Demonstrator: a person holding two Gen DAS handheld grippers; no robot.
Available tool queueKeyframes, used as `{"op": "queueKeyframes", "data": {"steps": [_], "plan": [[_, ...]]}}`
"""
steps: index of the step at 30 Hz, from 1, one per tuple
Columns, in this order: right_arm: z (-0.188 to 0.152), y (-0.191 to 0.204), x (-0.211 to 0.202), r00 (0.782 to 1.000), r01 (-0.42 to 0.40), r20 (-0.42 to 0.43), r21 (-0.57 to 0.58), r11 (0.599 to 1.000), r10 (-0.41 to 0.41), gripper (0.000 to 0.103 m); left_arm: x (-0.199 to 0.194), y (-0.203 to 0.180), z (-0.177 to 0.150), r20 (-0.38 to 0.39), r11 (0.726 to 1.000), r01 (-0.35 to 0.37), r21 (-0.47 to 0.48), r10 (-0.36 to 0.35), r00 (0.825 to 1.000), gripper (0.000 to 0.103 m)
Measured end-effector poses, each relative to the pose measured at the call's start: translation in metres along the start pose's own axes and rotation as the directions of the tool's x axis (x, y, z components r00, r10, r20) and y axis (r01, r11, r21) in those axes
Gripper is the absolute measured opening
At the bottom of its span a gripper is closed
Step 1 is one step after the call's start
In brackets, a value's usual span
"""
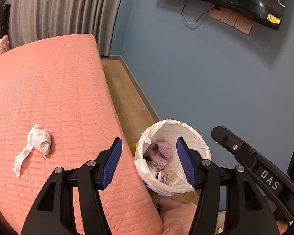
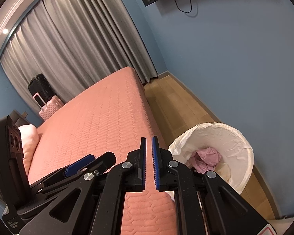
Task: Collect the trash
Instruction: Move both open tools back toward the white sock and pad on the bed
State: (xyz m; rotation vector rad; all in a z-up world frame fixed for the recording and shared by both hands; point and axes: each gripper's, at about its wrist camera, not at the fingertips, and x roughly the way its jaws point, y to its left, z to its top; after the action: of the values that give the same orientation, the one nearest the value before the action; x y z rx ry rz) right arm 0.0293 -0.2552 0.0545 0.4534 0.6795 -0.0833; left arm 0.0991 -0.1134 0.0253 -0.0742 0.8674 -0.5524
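Note:
A crumpled white tissue wad (image 1: 39, 140) with a trailing strip lies on the pink bed (image 1: 58, 82), left of my left gripper (image 1: 149, 139). That gripper is open and holds nothing; it hangs over the bed's edge and the bin. The round bin (image 1: 188, 130) with a white liner stands on the floor beside the bed and holds crumpled pink paper (image 1: 161, 150). My right gripper (image 2: 149, 138) is shut with nothing between its blue pads, above the bed's (image 2: 107, 117) edge, left of the bin (image 2: 233, 143) and the pink paper (image 2: 207, 159).
A wooden floor strip (image 1: 125, 90) runs between the bed and the blue wall (image 1: 205, 68). Grey curtains (image 2: 78, 49) hang behind the bed. A pink suitcase (image 2: 49, 107) and a black one (image 2: 41, 86) stand at the far side. A pink pillow (image 2: 29, 143) lies at the left. A hand (image 1: 176, 215) shows below.

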Motion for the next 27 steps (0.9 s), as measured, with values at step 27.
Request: {"op": "queueKeyframes", "data": {"steps": [27], "plan": [[-0.026,0.095,0.034,0.994,-0.080,-0.088,-0.146,0.986,0.068,0.021,-0.039,0.097,-0.013,0.035,0.984,-0.085,-0.156,0.092,0.995,0.055]]}}
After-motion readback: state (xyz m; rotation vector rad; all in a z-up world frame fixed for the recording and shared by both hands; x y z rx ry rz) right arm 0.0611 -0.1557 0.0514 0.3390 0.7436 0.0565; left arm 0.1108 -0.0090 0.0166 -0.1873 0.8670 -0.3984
